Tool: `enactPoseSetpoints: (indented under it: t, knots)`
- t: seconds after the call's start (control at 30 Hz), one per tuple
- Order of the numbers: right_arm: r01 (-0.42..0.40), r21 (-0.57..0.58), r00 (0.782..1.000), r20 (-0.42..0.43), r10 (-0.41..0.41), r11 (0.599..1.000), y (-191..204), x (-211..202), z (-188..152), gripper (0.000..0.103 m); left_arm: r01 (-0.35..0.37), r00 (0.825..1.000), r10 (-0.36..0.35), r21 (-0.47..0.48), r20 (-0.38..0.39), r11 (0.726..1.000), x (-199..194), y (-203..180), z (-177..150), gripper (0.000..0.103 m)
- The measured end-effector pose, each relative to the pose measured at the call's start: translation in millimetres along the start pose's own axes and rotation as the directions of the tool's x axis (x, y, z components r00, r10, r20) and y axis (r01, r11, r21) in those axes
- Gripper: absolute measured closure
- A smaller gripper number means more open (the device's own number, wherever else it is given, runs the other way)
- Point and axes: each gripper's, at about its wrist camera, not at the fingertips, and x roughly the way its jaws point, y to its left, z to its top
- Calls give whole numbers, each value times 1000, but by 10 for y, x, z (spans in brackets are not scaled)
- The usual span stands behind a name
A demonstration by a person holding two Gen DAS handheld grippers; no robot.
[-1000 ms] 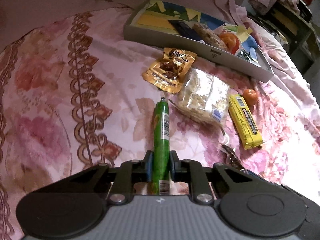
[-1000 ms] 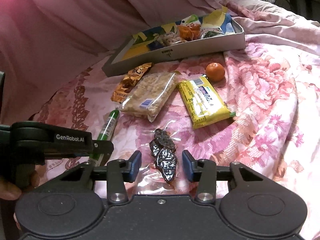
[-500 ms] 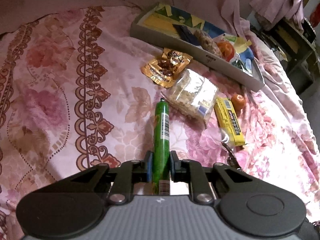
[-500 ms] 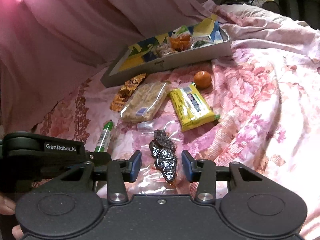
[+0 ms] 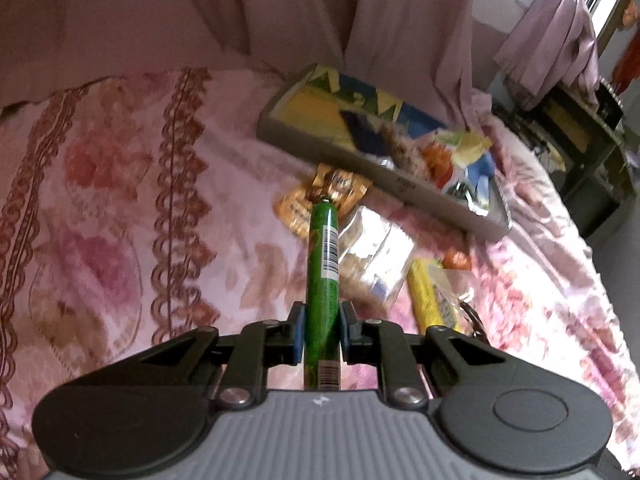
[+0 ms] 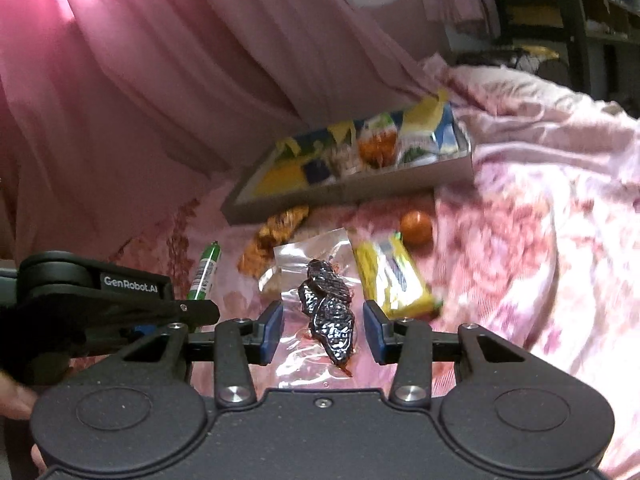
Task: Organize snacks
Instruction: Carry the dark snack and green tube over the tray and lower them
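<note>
My left gripper (image 5: 320, 330) is shut on a green snack stick (image 5: 324, 264) and holds it lifted above the bed, pointing toward the grey snack box (image 5: 360, 160). The stick also shows in the right wrist view (image 6: 206, 268). My right gripper (image 6: 323, 330) has its jaws apart on either side of a clear packet of dark dried fruit (image 6: 330, 308), which looks raised off the bed; what holds it is unclear. The box (image 6: 352, 188) holds several snacks. An orange packet (image 5: 320, 196), a clear cracker pack (image 5: 372, 256), a yellow bar (image 6: 390, 276) and a small orange fruit (image 6: 416, 227) lie before it.
The floral pink bedspread (image 5: 120, 220) covers the bed. A pink curtain (image 6: 160, 100) hangs behind the box. Dark shelving (image 5: 580, 140) stands at the far right past the bed edge. The left gripper body (image 6: 100, 300) sits close on the right gripper's left.
Both grippers have risen from the bed. The left one lifted the green stick, and the dried fruit packet rose with the right one. The snacks on the bed look farther away.
</note>
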Motion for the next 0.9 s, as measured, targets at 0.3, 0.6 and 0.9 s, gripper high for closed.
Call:
enactPoseSetpoints:
  t: [0.3, 0.6, 0.9]
  knots:
    - [2, -39, 991, 136, 4, 999, -172, 11, 620, 58, 14, 995, -18, 34, 94, 999, 43, -334, 524, 85]
    - [27, 1, 977, 212, -27, 1000, -637, 426, 1170, 58, 20, 992, -35, 117, 125, 993, 393, -787, 924, 85]
    - [31, 4, 966, 255, -31, 1000, -919, 958, 1386, 58, 0, 991, -18, 126, 136, 992, 969, -993, 1292, 85]
